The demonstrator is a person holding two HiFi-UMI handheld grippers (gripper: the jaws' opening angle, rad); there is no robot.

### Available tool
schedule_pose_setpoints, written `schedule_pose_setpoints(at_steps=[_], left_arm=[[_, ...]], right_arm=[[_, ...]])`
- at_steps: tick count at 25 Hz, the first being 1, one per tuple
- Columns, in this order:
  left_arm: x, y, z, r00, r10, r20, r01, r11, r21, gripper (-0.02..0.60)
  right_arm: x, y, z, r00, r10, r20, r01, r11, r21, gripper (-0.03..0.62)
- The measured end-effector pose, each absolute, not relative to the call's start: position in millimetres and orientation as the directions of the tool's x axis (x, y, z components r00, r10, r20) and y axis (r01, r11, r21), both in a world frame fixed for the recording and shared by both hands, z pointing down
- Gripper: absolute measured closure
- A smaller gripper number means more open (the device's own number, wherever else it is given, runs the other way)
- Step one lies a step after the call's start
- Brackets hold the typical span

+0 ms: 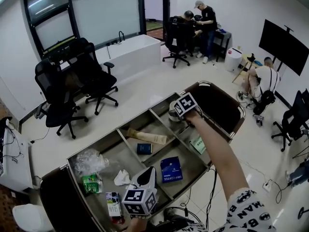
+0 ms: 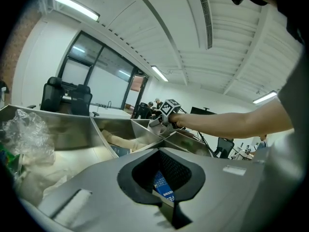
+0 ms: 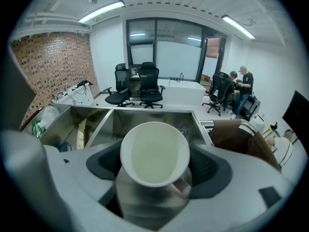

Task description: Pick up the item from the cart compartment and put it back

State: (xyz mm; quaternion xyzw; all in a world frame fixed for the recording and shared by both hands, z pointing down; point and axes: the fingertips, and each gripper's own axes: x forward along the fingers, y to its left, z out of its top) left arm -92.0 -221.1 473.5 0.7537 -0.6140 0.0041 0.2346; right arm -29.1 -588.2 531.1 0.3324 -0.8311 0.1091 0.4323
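Note:
A white cup (image 3: pixel 154 153) sits mouth-up between the jaws of my right gripper (image 3: pixel 155 173), which is shut on its sides. In the head view this gripper (image 1: pixel 176 116) reaches into the far right compartment of the steel cart (image 1: pixel 116 130), with the cup (image 1: pixel 173 113) low inside it. My left gripper (image 1: pixel 147 176) hovers over the near middle compartment. Its jaws are shut with nothing between them. Through the left gripper (image 2: pixel 161 178) a blue box (image 2: pixel 161 185) shows below.
Other compartments hold a blue coffee box (image 1: pixel 171 168), a small dark box (image 1: pixel 144 148), a tan bag (image 1: pixel 147 137), crumpled plastic (image 1: pixel 89 160), a green packet (image 1: pixel 91 182) and a carton (image 1: pixel 113 205). Office chairs (image 1: pixel 99 76) and people (image 1: pixel 205 25) are beyond.

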Motion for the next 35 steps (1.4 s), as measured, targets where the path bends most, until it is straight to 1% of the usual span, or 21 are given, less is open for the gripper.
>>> schedule_pose_setpoints(at_steps=[7, 19, 21, 22, 24, 27, 29, 30, 31, 32, 35], left_arm=[[-97, -212, 475, 0.225, -0.929, 0.293, -0.934, -0.120, 0.337, 0.584], [-104, -198, 483, 0.199, -0.935, 0.294, -0.937, -0.094, 0.337, 0.583], [-102, -196, 484, 0.203, -0.934, 0.295, -0.938, -0.100, 0.331, 0.584], [-101, -195, 483, 0.207, -0.933, 0.293, -0.939, -0.105, 0.328, 0.583], [-99, -194, 481, 0.215, -0.935, 0.283, -0.938, -0.117, 0.326, 0.584], [-97, -193, 473, 0.240, -0.938, 0.250, -0.933, -0.151, 0.327, 0.583], [-101, -192, 466, 0.253, -0.941, 0.224, -0.929, -0.172, 0.328, 0.583], [-104, -192, 462, 0.259, -0.943, 0.209, -0.927, -0.181, 0.329, 0.584], [-103, -192, 458, 0.266, -0.944, 0.193, -0.924, -0.193, 0.330, 0.583], [-98, -192, 454, 0.275, -0.945, 0.178, -0.922, -0.206, 0.329, 0.583], [-79, -195, 446, 0.306, -0.940, 0.152, -0.918, -0.248, 0.310, 0.583]], right_arm=[[-33, -591, 536, -0.384, -0.466, 0.797, -0.645, 0.753, 0.130, 0.171], [-28, -588, 547, -0.364, -0.435, 0.823, -0.630, 0.766, 0.127, 0.163], [-26, -588, 547, -0.338, -0.456, 0.823, -0.615, 0.769, 0.173, 0.150], [-25, -589, 544, -0.332, -0.470, 0.818, -0.607, 0.770, 0.197, 0.104], [-25, -586, 523, -0.368, -0.500, 0.784, -0.600, 0.772, 0.212, 0.102], [-28, -562, 478, -0.479, -0.504, 0.719, -0.577, 0.798, 0.175, 0.102], [-30, -531, 448, -0.563, -0.509, 0.651, -0.560, 0.815, 0.153, 0.105], [-31, -513, 434, -0.608, -0.512, 0.607, -0.553, 0.821, 0.139, 0.134], [-29, -493, 421, -0.650, -0.516, 0.558, -0.548, 0.827, 0.125, 0.207], [-22, -474, 409, -0.688, -0.521, 0.506, -0.546, 0.830, 0.112, 0.292], [15, -418, 391, -0.738, -0.568, 0.365, -0.583, 0.808, 0.079, 0.480]])
